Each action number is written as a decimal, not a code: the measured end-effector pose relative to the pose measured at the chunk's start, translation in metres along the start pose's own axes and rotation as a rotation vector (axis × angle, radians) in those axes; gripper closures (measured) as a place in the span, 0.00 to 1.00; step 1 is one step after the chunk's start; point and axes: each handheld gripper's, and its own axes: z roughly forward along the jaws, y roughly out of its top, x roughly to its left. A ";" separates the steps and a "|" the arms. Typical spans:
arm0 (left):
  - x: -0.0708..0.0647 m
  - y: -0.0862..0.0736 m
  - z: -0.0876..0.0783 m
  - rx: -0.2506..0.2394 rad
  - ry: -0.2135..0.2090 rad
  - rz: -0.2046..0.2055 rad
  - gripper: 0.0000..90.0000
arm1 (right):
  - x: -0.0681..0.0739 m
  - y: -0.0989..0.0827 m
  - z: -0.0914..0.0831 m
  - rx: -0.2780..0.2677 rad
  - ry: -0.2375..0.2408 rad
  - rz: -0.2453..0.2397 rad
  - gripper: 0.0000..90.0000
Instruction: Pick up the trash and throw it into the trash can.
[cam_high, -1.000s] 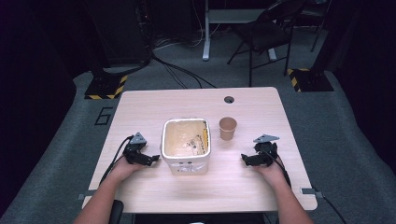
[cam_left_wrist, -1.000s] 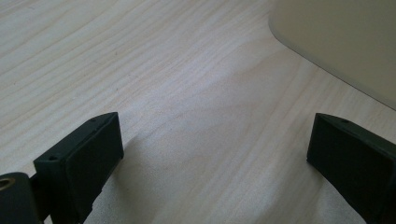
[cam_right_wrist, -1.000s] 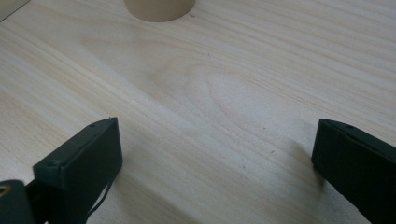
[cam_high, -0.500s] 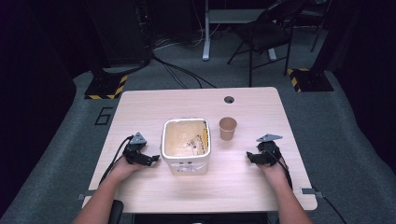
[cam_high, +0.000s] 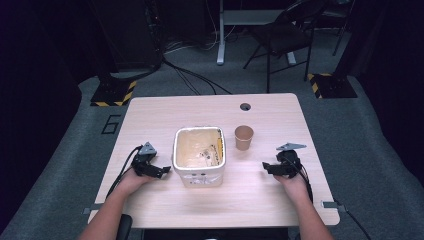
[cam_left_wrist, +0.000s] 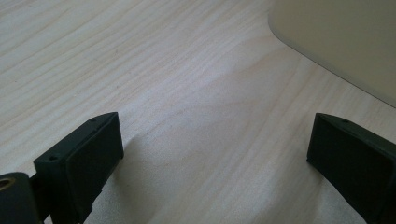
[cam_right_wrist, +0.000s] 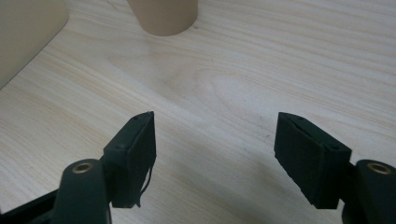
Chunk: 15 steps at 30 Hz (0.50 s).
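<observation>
Cup (cam_high: 244, 137) stands upright and untouched on the worktop (cam_high: 260, 195), just right of the tub (cam_high: 198, 156). My right hand-held gripper (cam_right_wrist: 215, 154) has just been reopening, nothing between its jaws; my left hand-held gripper (cam_left_wrist: 212, 154) gapes empty beside the tub. I judge nothing is gripped yet.

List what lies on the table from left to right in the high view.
Left hand-held gripper → white tub → paper cup → right hand-held gripper.
</observation>
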 end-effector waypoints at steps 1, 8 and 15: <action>0.000 0.000 0.000 0.000 0.000 -0.001 0.04 | 0.001 0.001 -0.001 0.003 0.000 0.003 0.29; 0.000 0.000 0.000 -0.001 0.003 -0.004 0.04 | 0.006 0.010 -0.006 -0.010 0.007 -0.018 0.22; 0.000 0.000 0.000 -0.001 0.003 -0.004 0.04 | 0.008 0.024 -0.011 -0.010 0.007 -0.050 0.19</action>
